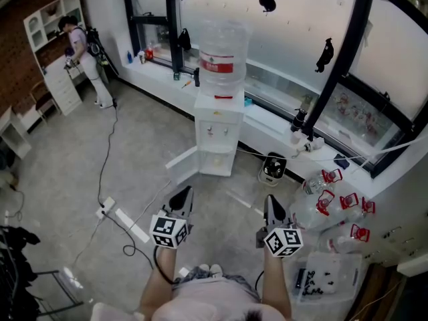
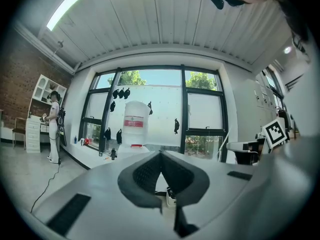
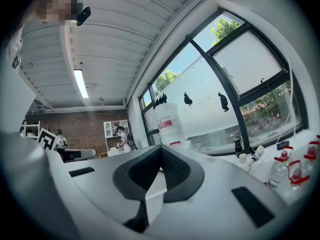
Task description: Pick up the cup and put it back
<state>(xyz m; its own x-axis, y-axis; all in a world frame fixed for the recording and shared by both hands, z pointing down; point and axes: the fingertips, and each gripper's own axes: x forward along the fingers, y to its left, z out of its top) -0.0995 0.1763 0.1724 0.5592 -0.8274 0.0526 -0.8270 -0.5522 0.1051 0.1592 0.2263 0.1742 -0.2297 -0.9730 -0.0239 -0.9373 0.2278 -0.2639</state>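
A white water dispenser (image 1: 218, 136) with a clear bottle (image 1: 221, 55) on top stands on the floor by the window, straight ahead of me. Its lower cabinet door (image 1: 182, 166) hangs open to the left. I cannot make out a cup in any view. My left gripper (image 1: 182, 196) and right gripper (image 1: 272, 204) are held level side by side, well short of the dispenser. Both are shut with nothing between the jaws. In the left gripper view the bottle (image 2: 134, 122) rises just above the shut left gripper (image 2: 161, 155). The right gripper view shows the bottle (image 3: 170, 126) beyond the shut right gripper (image 3: 161, 150).
A power strip (image 1: 107, 210) and cables lie on the floor at left. A small white fan (image 1: 273, 168) sits right of the dispenser. Red-capped water bottles (image 1: 334, 199) and a clear plastic box (image 1: 328, 279) are at right. Another person (image 1: 83, 55) stands far left by shelves.
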